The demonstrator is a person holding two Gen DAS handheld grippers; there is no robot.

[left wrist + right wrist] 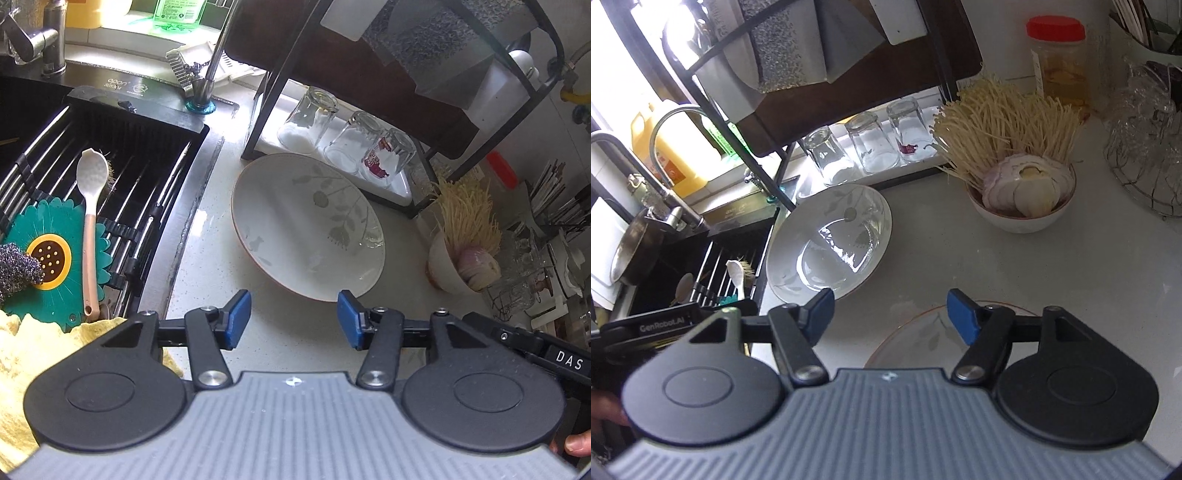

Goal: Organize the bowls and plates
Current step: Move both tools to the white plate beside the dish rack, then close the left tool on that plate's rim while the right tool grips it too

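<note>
A white plate with a grey leaf pattern point(306, 225) lies on the counter beside the sink; it also shows in the right wrist view point(831, 243). My left gripper point(294, 319) is open and empty, just short of that plate's near rim. My right gripper point(890, 315) is open and empty above the far rim of a second leaf-patterned plate with an orange rim point(916, 339), partly hidden under the gripper. A white bowl point(1023, 218) holds enoki mushrooms and sliced onion; it also shows in the left wrist view point(447, 266).
A black rack point(266, 110) holds three upturned glasses point(351, 144) behind the plate. The sink point(110, 177) on the left has a drain rack, a spoon point(90, 221) and a green flower mat. A red-lidded jar point(1058, 62) and a wire basket point(1145, 158) stand at the right.
</note>
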